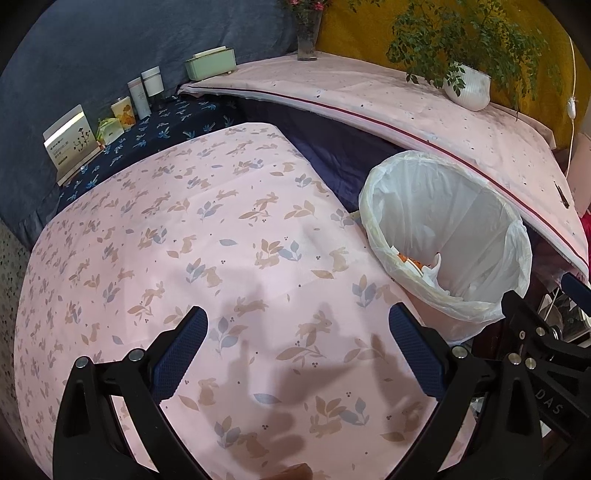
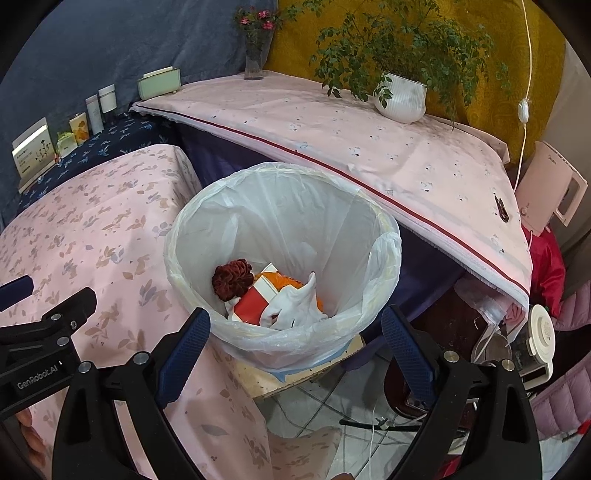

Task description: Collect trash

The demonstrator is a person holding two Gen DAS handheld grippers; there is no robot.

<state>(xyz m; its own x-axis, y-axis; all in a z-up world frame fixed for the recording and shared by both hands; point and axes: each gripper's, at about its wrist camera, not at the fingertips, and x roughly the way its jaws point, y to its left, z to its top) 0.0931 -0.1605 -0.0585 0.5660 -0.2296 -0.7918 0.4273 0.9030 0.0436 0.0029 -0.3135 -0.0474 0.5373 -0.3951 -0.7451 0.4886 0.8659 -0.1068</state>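
Left gripper [image 1: 297,345]: positioned over the pink rabbit-print cloth [image 1: 184,258] that covers the table. Its fingers are spread wide with nothing between them; only their shadow lies on the cloth. The person's hand is not visible in this view.

Right gripper [image 2: 295,347]: positioned above the near rim of the trash bin [image 2: 282,258], fingers likewise spread wide and grasping nothing. In the right wrist view the left gripper's body enters from the left edge, and fingertips of a hand [image 2: 27,432] show at the lower left, largely cut off.

Trash bin: lined with a white bag, it stands off the right edge of the rabbit-print table, between it and a second table under a pale pink cloth [image 2: 369,140]. It rests on a low board [image 2: 314,369] above the tiled floor.

Contents, right wrist view: a dark red crumpled item [image 2: 231,278], a red-and-white carton [image 2: 258,299], something orange [image 2: 284,282] mostly covered, and crumpled white paper [image 2: 299,306]. The left wrist view shows only a sliver of orange and white behind the bin's near rim.

The potted plant [image 1: 467,85], flower vase [image 1: 308,35] and green box [image 1: 210,64] stand along the far edge of the second table. Small containers along the dark blue cloth are too small to identify.
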